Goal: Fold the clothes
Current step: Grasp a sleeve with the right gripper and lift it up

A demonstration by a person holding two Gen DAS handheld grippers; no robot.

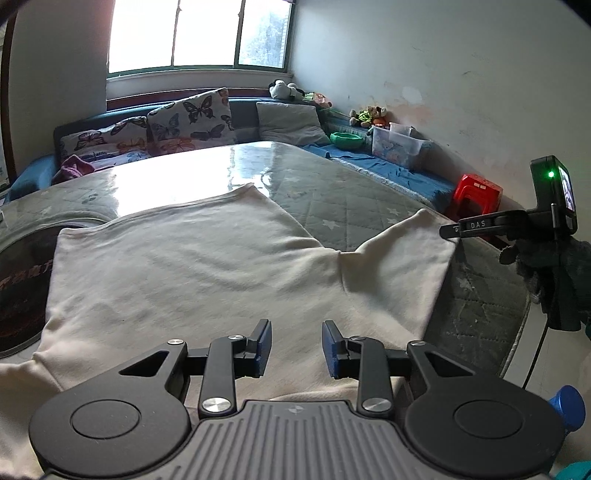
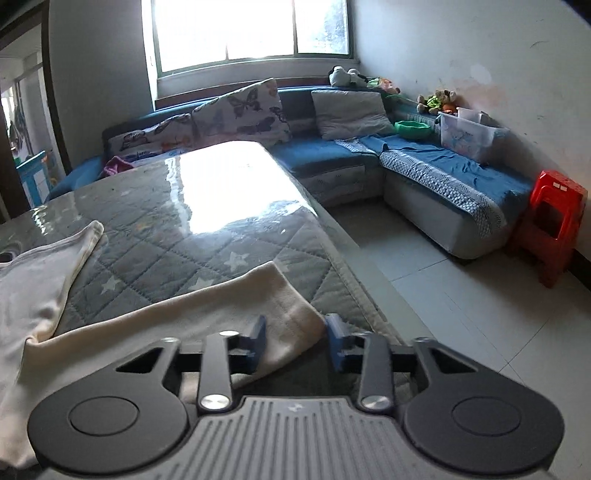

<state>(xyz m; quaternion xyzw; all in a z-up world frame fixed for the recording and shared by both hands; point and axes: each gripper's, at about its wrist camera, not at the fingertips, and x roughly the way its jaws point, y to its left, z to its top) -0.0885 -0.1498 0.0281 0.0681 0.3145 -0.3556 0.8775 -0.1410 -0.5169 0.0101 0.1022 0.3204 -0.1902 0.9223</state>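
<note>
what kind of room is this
Most likely a home living room: a blue corner sofa with butterfly cushions sits under a window, and soft toys line its back ledge.

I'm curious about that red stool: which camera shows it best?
The right wrist view: the red stool stands whole on the floor by the sofa. The left wrist view shows only its top behind the table edge.

Butterfly cushions are leaning along the far blue sofa, stuffed toys are sitting right, and a red stool is standing beside the wall.
</note>
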